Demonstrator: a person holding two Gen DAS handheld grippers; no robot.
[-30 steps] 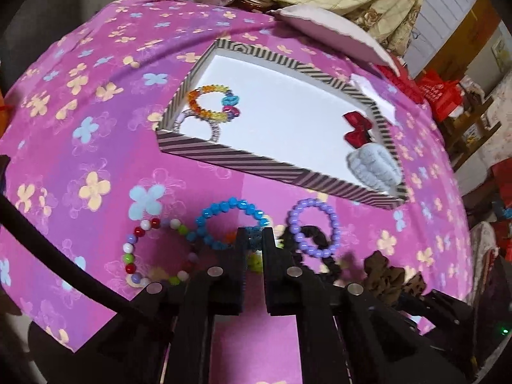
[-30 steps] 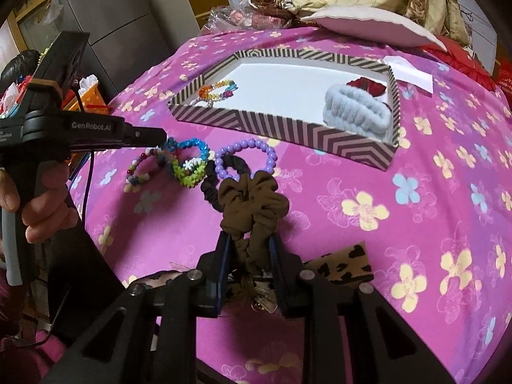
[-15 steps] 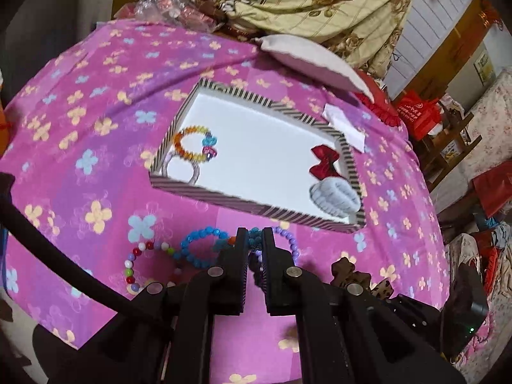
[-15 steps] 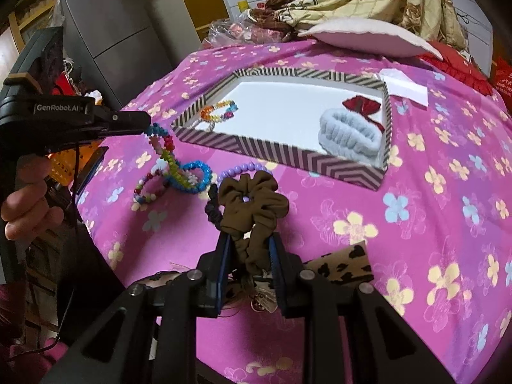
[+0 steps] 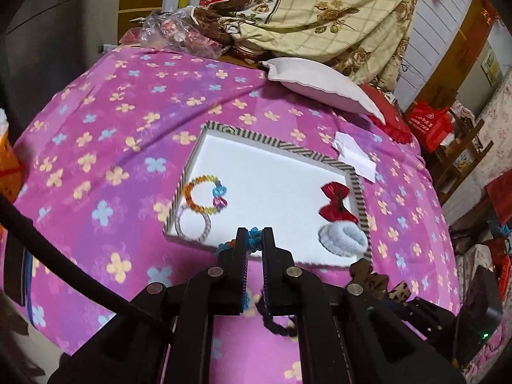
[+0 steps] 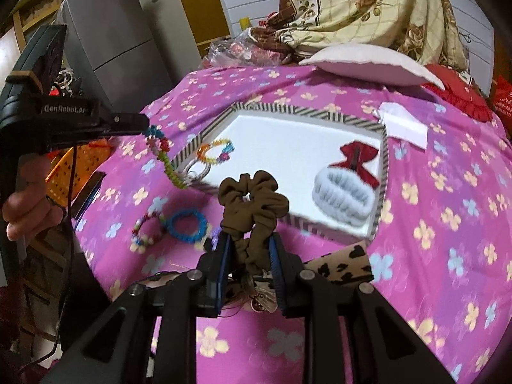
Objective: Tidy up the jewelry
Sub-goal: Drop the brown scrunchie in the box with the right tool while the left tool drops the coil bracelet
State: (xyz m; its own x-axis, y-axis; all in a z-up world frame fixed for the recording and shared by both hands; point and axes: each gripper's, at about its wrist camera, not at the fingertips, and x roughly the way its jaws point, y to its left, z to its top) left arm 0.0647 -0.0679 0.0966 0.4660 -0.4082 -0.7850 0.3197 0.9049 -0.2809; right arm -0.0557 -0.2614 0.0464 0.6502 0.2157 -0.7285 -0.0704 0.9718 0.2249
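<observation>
Left gripper (image 5: 254,240) clamps beaded bracelet (image 6: 163,156), right gripper (image 6: 249,256) scrunchie (image 6: 252,204)

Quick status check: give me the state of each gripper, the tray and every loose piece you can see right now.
left gripper: shut on multicolour bead bracelet, lifted, dangling
right gripper: shut on brown scrunchie, lifted
striped tray: open, partly filled
red bow: in tray
grey fluffy band: in tray
blue bracelet: on cloth, outside tray
leopard-print piece: on cloth, outside tray

Beaded bracelet (image 5: 254,240) mostly behind jaws.
</observation>
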